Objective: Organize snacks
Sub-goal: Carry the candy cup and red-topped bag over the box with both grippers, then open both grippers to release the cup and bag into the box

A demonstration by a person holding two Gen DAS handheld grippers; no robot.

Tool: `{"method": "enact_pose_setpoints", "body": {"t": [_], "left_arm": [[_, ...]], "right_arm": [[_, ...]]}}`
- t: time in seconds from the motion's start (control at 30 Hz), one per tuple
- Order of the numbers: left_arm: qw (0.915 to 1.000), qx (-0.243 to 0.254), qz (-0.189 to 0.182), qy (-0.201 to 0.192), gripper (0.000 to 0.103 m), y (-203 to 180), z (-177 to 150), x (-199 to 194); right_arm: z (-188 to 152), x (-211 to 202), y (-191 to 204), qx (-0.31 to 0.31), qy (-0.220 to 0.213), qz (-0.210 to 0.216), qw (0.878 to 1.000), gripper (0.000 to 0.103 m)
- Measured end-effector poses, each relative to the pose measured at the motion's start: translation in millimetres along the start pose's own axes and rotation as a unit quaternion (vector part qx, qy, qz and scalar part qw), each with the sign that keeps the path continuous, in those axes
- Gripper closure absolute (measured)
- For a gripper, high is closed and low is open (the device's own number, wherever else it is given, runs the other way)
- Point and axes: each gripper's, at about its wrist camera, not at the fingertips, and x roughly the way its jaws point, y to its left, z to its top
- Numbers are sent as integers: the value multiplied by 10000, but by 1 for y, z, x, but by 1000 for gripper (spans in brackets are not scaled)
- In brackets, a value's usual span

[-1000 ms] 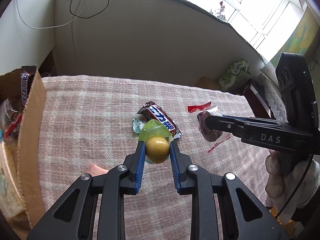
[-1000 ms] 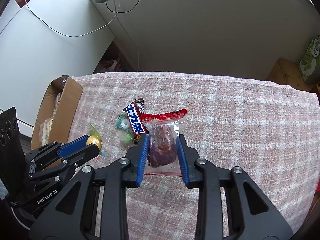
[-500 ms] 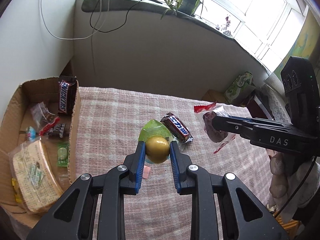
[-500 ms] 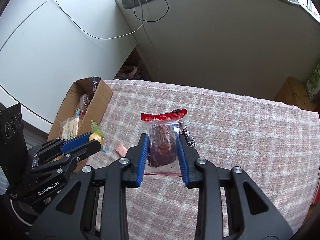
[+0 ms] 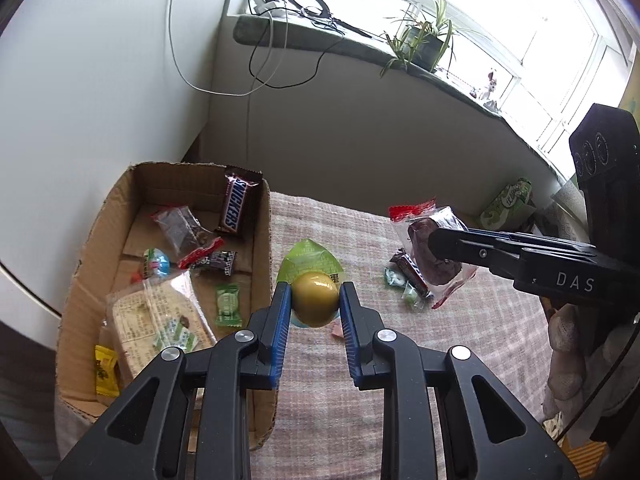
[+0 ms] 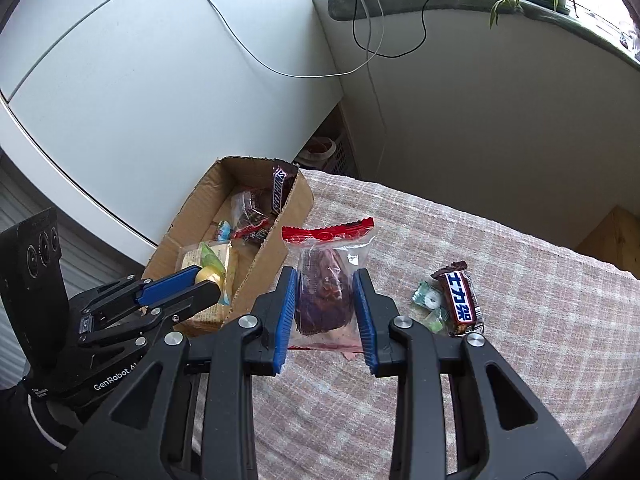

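My left gripper (image 5: pixel 314 301) is shut on a yellow ball snack in a green wrapper (image 5: pixel 314 298), held in the air just right of the cardboard box (image 5: pixel 86 248). My right gripper (image 6: pixel 325 298) is shut on a clear packet with a red top and a dark red snack inside (image 6: pixel 326 276), lifted above the checked tablecloth (image 6: pixel 520 288). The box holds a Snickers bar (image 5: pixel 236 204), a cracker pack (image 5: pixel 160 320) and several small sweets. On the cloth lie a chocolate bar (image 6: pixel 458 298) and small green sweets (image 6: pixel 430 306). The left gripper (image 6: pixel 208 280) hangs over the box in the right wrist view.
The box (image 6: pixel 200 216) stands at the table's left edge beside a white wall. A window sill with cables and a plant (image 5: pixel 420 44) runs behind. A green package (image 5: pixel 508 206) sits past the table's far right. A small pink scrap (image 5: pixel 338 330) lies on the cloth.
Both grippers have risen and swung left toward the box, each keeping its snack. The box interior has come into view; the chocolate bar and sweets stay behind on the cloth.
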Motion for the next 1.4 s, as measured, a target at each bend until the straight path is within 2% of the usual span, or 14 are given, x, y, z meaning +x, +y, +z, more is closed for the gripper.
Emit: {"method": "enact_pose_setpoints", "body": {"t": [0.4, 0.83, 1.23, 1.33, 1.4], "left_arm": [[9988, -209, 430, -132, 80, 60, 11, -9], [9975, -372, 597, -115, 80, 89, 6, -10], [9970, -444, 639, 1, 80, 101, 3, -10], [9969, -408, 678, 5, 79, 100, 3, -10], [9968, -389, 696, 16, 76, 100, 3, -11]], "right_arm": [[21, 44, 54, -344, 154, 222, 9990, 73], [25, 88, 89, -483, 450, 389, 9971, 73], [22, 105, 97, -600, 595, 267, 9961, 72], [23, 104, 96, -568, 568, 255, 9964, 69], [24, 102, 96, -575, 530, 248, 9966, 57]]}}
